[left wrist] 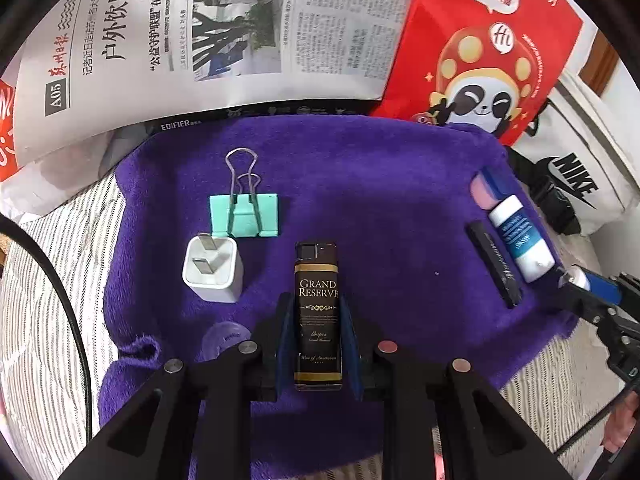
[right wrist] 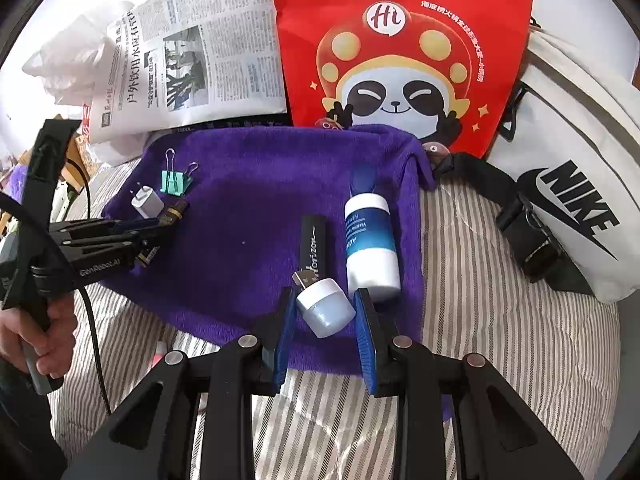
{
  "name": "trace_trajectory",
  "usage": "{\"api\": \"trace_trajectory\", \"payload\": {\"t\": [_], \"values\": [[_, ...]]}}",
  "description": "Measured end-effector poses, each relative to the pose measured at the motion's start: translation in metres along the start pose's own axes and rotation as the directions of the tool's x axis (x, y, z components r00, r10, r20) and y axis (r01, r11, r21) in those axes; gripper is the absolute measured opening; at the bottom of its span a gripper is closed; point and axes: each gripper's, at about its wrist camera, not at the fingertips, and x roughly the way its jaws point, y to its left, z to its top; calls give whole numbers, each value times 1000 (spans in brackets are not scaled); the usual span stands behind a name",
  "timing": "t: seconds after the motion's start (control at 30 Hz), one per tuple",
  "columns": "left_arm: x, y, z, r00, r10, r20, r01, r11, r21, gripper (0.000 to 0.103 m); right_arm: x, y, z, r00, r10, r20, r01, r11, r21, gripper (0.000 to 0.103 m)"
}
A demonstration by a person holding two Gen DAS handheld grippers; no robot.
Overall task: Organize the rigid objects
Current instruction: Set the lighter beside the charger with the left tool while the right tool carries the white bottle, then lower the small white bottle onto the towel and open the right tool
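Note:
My left gripper (left wrist: 318, 306) is shut on a dark brown "Grand Reserve" lighter (left wrist: 318, 280), held lengthwise just above the purple towel (left wrist: 380, 208). Ahead and to its left lie a white charger plug (left wrist: 214, 270) and a mint binder clip (left wrist: 244, 216). In the right wrist view my right gripper (right wrist: 325, 298) is shut on a small white USB lamp (right wrist: 326, 308) over the towel's near edge (right wrist: 248, 200). Just beyond it lie a black stick (right wrist: 314, 240) and a white-and-blue bottle (right wrist: 370, 240). The left gripper (right wrist: 160, 224) shows at the left with the lighter (right wrist: 176, 210).
A newspaper (left wrist: 208, 32), a red panda bag (left wrist: 480, 52) and a white Nike bag (right wrist: 568, 184) with a black strap line the far side. Striped bedding (right wrist: 500, 320) lies under the towel. A black cable (left wrist: 76, 320) runs at the left. A hand (right wrist: 52, 344) grips the left tool.

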Motion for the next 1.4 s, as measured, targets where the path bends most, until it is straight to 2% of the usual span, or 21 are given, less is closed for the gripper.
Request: {"api": "trace_trajectory", "payload": {"t": [0.43,0.63,0.83,0.9,1.03,1.3,1.4], "values": [[6,13,2,999,44,-8,-44,999,15,23,12,-2,14,1000,-9,-5,9,1000,11,29],[0,14,2,1000,-14,-6,14,1000,5,23,15,-3,24,1000,-18,-5,18,1000,13,29],[-27,4,-2,999,-23,25,22,999,47,40,21,0,37,1000,-12,5,12,1000,8,29],[-37,4,-5,999,-29,38,27,998,55,49,26,2,42,1000,-11,6,11,1000,6,29],[-56,15,-14,998,6,60,-8,999,49,49,39,7,53,1000,-1,2,1,1000,0,29],[-70,47,-30,997,24,69,-21,999,-39,49,82,17,78,999,-18,-50,17,1000,-15,29],[-72,56,-35,998,10,70,-6,998,-59,49,95,20,85,997,-36,-72,36,999,-12,29]]}}
